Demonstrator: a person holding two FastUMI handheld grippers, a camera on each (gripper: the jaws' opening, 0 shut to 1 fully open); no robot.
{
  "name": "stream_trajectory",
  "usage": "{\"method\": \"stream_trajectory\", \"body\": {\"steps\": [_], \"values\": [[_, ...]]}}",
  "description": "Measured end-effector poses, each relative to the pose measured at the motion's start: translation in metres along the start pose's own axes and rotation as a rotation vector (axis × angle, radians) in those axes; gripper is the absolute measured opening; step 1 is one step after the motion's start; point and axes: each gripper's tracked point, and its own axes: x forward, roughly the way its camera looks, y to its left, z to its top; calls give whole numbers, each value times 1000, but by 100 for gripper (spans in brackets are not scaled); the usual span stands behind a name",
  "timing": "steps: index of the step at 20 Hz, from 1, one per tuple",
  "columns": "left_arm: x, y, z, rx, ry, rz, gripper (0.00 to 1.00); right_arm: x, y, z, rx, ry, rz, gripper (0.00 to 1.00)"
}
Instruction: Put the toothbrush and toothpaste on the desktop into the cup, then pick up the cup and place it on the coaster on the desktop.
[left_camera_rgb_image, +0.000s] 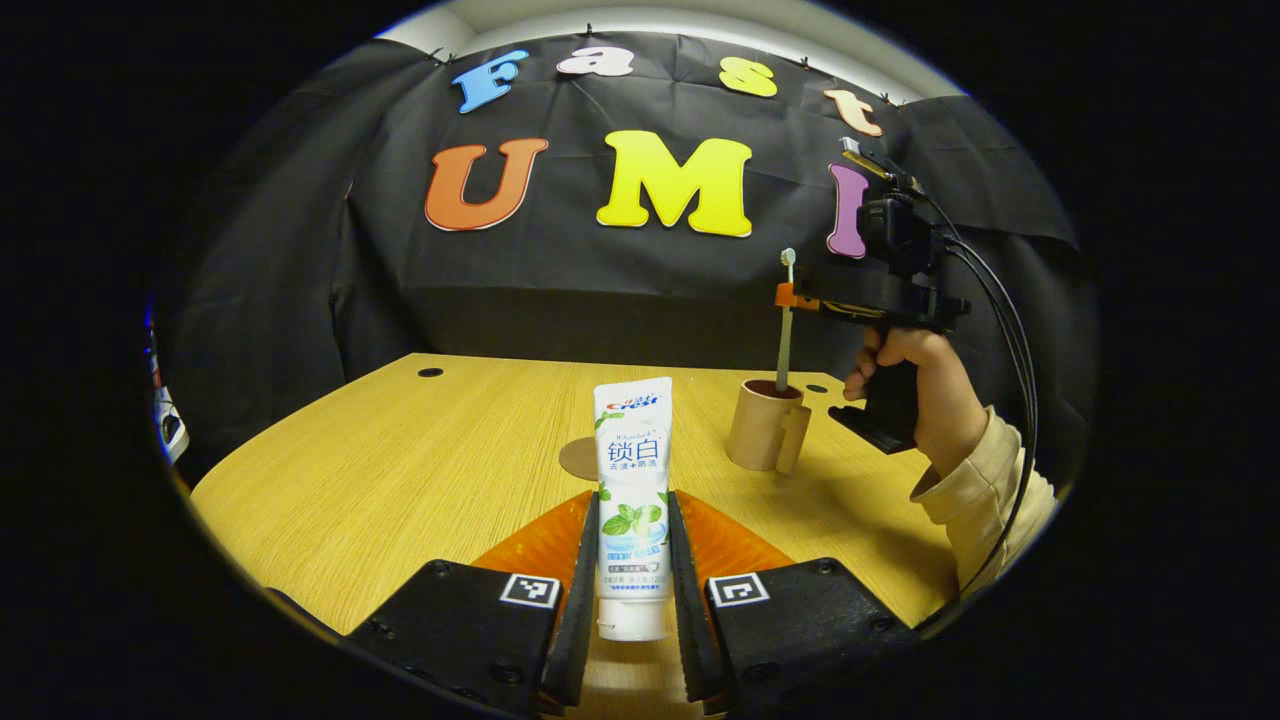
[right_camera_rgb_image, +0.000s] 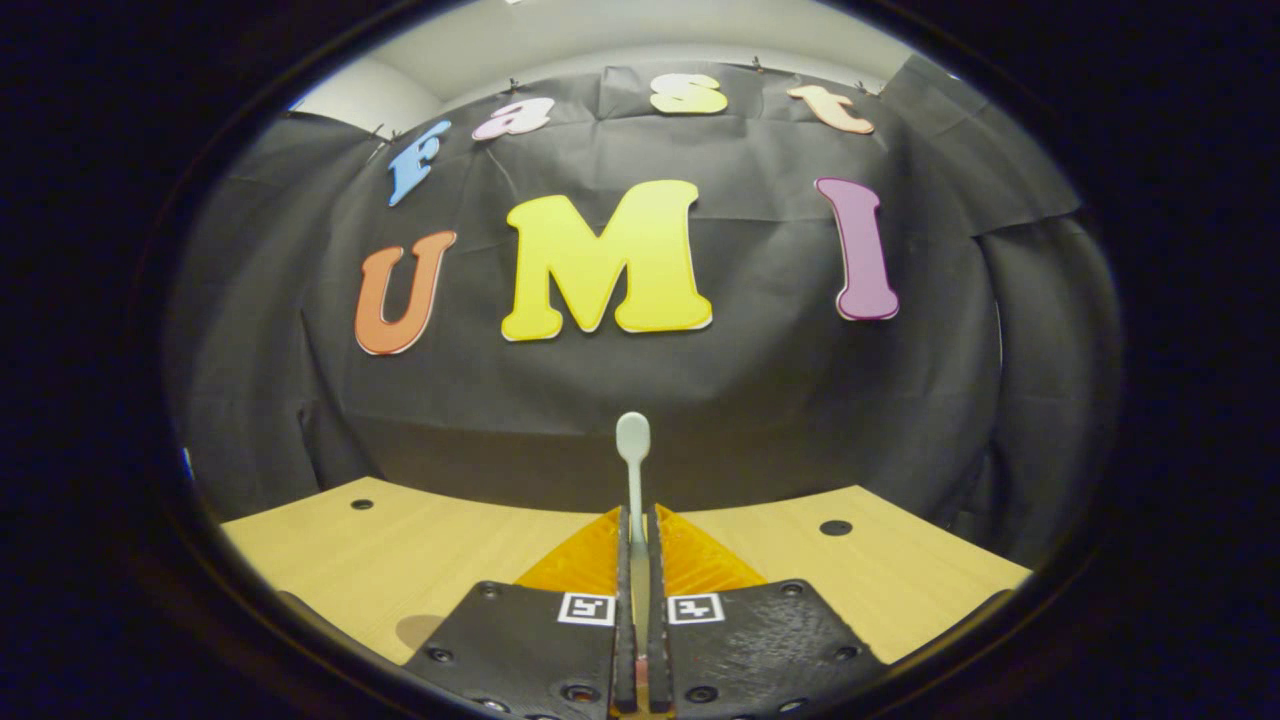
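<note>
While I hold both tools closed:
Left tool (left_camera_rgb_image: 634, 560): I grip the toothpaste (left_camera_rgb_image: 632, 480) upright.
Right tool (right_camera_rgb_image: 640, 590): I grip the toothbrush (right_camera_rgb_image: 634, 470), lower end inside the cup (left_camera_rgb_image: 766, 425).
Coaster (left_camera_rgb_image: 580, 457): on surface (left_camera_rgb_image: 400, 470), beside toothpaste.

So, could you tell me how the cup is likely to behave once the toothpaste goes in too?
The cup looks small and probably light, so it may tip: the toothbrush already stands tall out of it. The toothpaste in the left tongs looks about as tall as the cup, adding top weight. Its side handle should offer a grip.
</note>
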Motion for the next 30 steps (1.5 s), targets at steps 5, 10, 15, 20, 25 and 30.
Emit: {"method": "stream_trajectory", "body": {"steps": [5, 10, 15, 20, 25, 30], "values": [[3, 0, 6, 4, -8, 13, 40, -3, 0, -27, 22, 94, 23, 51], [19, -7, 14, 5, -6, 21, 40, -24, -21, -35, -5, 77, 13, 98], [53, -31, 49, 59, -59, 35, 40, -73, -59, -23, -42, -75, -31, 97], [101, -64, 101, 107, -150, 22, 39, -94, -85, -23, -20, -109, -33, 98], [148, -123, 151, 149, -266, -95, 38, -90, -111, -31, -24, -86, -37, 97], [179, -154, 152, 116, -268, -189, 39, -90, -121, -31, 31, -65, -43, 97]]}}
